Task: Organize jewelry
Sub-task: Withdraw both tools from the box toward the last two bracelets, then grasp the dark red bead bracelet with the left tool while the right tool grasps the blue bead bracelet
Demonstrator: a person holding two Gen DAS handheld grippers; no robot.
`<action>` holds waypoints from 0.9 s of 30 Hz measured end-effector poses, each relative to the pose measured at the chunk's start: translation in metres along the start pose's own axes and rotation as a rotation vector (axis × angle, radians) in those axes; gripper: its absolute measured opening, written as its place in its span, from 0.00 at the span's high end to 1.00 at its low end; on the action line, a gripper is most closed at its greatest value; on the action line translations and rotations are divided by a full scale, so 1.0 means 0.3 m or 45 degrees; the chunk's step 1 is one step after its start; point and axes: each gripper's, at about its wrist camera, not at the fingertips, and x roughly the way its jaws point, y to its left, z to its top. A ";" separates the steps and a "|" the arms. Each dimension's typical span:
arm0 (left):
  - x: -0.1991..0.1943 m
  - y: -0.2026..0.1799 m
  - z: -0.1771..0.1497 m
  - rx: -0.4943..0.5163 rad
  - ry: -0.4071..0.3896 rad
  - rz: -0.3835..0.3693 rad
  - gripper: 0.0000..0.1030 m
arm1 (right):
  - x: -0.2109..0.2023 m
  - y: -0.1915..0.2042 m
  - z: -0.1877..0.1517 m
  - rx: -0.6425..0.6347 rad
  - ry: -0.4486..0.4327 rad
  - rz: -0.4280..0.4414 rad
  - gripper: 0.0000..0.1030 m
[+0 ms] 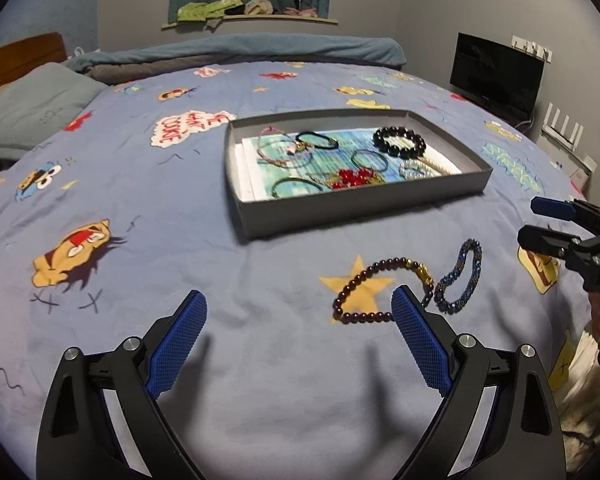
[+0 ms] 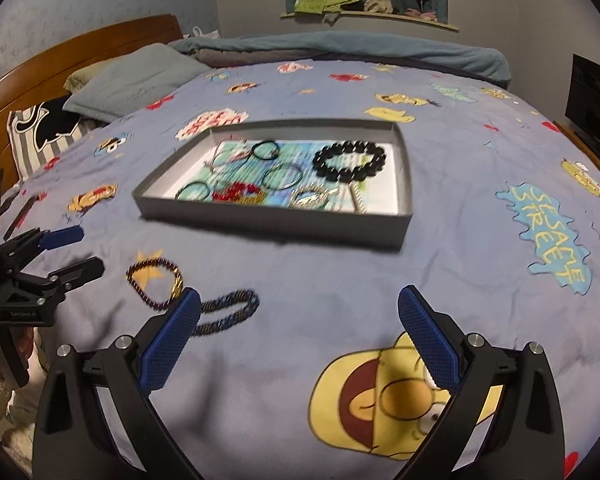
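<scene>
A shallow grey box (image 1: pixel 364 206) (image 2: pixel 276 222) lies on the bed and holds several bracelets, among them a black bead bracelet (image 1: pixel 399 142) (image 2: pixel 350 162) and a red bead piece (image 1: pixel 350 178) (image 2: pixel 236 193). Two bracelets lie loose on the cover in front of it: a dark red bead bracelet with a gold charm (image 1: pixel 376 290) (image 2: pixel 154 280) and a blue beaded bracelet (image 1: pixel 458 278) (image 2: pixel 228 312). My left gripper (image 1: pixel 298 308) is open just left of the dark red bracelet. My right gripper (image 2: pixel 300 304) is open, with the blue bracelet by its left finger. Neither holds anything.
The bed cover (image 1: pixel 180 240) is blue with cartoon prints. Pillows (image 2: pixel 132 76) and a wooden headboard (image 2: pixel 80 44) lie at the far left, a rolled blanket (image 1: pixel 240 50) at the far edge. A black screen (image 1: pixel 496 76) stands to the right of the bed.
</scene>
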 end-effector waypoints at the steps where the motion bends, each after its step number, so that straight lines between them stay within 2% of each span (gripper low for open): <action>1: 0.004 -0.005 -0.002 0.002 0.003 -0.003 0.10 | 0.004 0.006 -0.006 -0.005 0.005 -0.001 0.05; 13: 0.070 -0.049 -0.011 0.046 0.020 0.005 0.12 | 0.057 0.040 -0.040 -0.002 0.017 0.017 0.06; 16: 0.070 -0.049 -0.006 0.051 0.013 0.005 0.15 | 0.076 0.046 -0.045 0.005 0.036 0.029 0.14; 18: 0.070 -0.048 -0.002 0.051 0.011 0.001 0.20 | 0.084 0.050 -0.045 0.010 0.046 0.041 0.19; 20: 0.074 -0.045 0.002 0.045 0.017 -0.012 0.29 | 0.092 0.055 -0.044 0.011 0.053 0.054 0.29; 23: 0.078 -0.048 0.003 0.049 0.020 -0.016 0.36 | 0.099 0.066 -0.046 0.002 0.066 0.056 0.39; 27: 0.092 -0.057 0.002 0.056 0.028 -0.024 0.40 | 0.110 0.071 -0.042 0.016 0.065 0.058 0.42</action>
